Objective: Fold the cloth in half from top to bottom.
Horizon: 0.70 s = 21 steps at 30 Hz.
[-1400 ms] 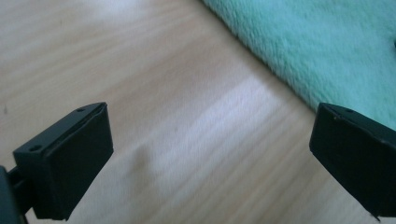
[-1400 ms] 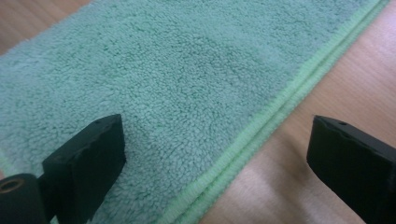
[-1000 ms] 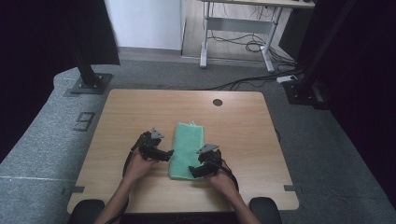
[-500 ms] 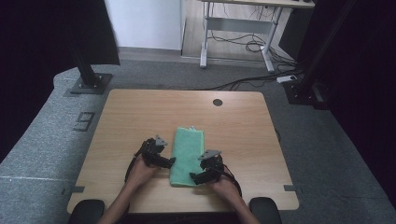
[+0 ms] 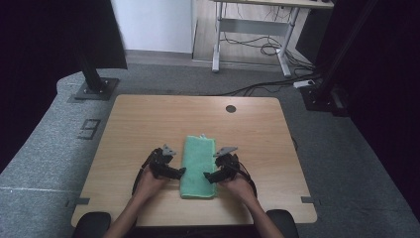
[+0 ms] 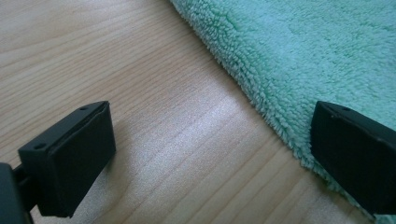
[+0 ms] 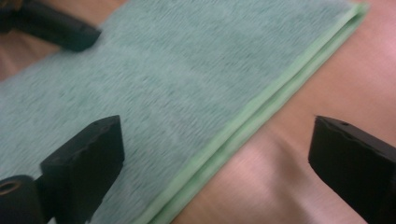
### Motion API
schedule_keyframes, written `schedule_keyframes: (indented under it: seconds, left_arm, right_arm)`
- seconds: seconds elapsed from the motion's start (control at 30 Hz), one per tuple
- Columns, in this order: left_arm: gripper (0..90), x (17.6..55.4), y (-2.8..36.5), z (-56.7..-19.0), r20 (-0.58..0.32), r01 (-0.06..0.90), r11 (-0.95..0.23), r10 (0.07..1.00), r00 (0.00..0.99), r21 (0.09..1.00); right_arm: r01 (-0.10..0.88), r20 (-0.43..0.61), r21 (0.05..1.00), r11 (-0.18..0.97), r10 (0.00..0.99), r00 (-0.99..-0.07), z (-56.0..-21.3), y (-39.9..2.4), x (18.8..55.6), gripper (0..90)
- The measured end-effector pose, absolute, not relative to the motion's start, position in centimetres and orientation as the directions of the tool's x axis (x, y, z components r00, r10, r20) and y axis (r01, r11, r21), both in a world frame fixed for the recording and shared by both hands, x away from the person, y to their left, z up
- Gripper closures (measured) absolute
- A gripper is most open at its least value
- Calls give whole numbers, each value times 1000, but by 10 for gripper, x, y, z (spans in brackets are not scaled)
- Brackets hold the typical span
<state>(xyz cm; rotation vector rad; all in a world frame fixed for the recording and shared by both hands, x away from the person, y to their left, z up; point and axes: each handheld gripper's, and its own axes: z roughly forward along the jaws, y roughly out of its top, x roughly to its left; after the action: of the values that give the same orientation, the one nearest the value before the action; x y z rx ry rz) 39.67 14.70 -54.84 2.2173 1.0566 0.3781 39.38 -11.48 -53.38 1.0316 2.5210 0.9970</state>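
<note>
Tabletop [image 5: 148, 124]: claws [image 6: 210, 154] wide, straddling towel [image 5: 198, 166] edges

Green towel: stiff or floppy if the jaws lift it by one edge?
Probably floppy: the folded green towel is soft pile lying flat on the table. Its stacked layers, seen at the edge in the right gripper view, may separate. Likely light, unlikely to slip.

The folded green terry towel [image 7: 187, 93] is blurred in the right gripper view (2 edges cropped).
</note>
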Motion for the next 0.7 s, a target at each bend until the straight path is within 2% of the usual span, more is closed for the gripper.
schedule_keyframes:
  seconds: [0.23, 0.57, 0.7]
  left_arm:
    - [9, 396, 147, -549, -15, 584, -465, 774, 633, 665]
    - [10, 396, 147, -549, -16, 584, -463, 774, 633, 667]
    - [10, 396, 147, -549, -18, 585, -459, 776, 630, 669]
  right_arm:
    - [526, 15, 666, 529, 696, -718, -526, -112, 420, 204]
    - [533, -2, 673, 513, 722, -692, -521, -109, 451, 316]
    - [539, 2, 678, 500, 731, -682, -518, -110, 463, 395]
